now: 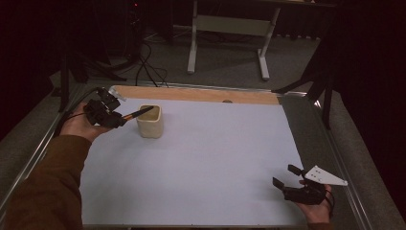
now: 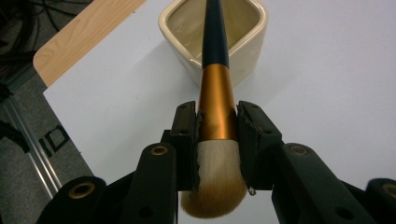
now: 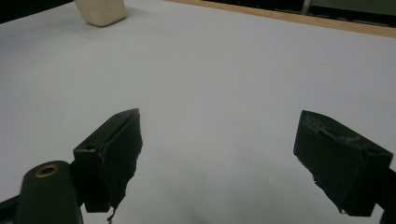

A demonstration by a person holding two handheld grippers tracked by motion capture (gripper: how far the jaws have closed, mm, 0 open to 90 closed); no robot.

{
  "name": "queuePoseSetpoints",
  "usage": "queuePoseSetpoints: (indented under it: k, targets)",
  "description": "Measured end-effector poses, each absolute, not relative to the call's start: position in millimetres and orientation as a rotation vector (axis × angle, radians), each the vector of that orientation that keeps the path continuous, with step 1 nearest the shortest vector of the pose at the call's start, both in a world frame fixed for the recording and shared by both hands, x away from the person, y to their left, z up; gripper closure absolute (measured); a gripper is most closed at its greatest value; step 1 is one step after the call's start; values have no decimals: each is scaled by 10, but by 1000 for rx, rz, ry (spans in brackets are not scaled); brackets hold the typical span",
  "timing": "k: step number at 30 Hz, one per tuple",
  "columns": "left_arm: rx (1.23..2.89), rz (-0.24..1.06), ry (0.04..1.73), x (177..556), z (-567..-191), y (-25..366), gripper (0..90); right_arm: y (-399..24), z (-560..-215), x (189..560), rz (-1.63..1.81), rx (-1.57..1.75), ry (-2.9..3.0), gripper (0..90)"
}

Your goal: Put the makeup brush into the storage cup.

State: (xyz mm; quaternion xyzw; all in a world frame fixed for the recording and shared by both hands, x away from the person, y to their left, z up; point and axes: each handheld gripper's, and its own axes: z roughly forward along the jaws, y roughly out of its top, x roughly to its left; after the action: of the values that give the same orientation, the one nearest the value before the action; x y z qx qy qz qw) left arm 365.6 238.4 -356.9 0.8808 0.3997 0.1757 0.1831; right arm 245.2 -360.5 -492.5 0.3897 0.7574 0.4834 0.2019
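Nearest the lens in the left gripper view, the tan bristle head of a makeup brush with a copper ferrule and dark handle [image 2: 215, 126] bulges out between the black jaws of the left gripper [image 2: 217, 122]. Those jaws are clamped on the brush right where the bristles meet the copper ferrule, one pad pressing each side. The dark handle runs forward from the jaws and its far end reaches over the open mouth of a cream-coloured, square-sided ceramic cup [image 2: 247, 37]; whether the tip touches the inside cannot be told.

In the high view the left gripper [image 1: 119, 120] is held by a hand in a brown sleeve at the far left of the table, the brush [image 1: 139, 113] slanting up to the right to the rim of the cup [image 1: 150, 123], which stands upright on the pale grey mat [image 1: 210, 158] near the far left corner.

The right gripper [image 1: 287, 176] is well apart from all this, at the near right corner of the mat, with its grey three-cornered plate on top. Its jaws stand wide apart and hold nothing; in the right gripper view they hover over bare mat [image 3: 219, 84], with the cup [image 3: 101, 11] far off at the upper left and a strip of wooden table edge [image 3: 299, 18] beyond.
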Motion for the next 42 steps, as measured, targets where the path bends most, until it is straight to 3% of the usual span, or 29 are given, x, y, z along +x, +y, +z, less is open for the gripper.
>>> queuePoseSetpoints:
  k: [42]
  targets:
    - [2590,438,1152,3906,-3563,2198,698,-3622,-4917,2448,1351,1092,2101,139]
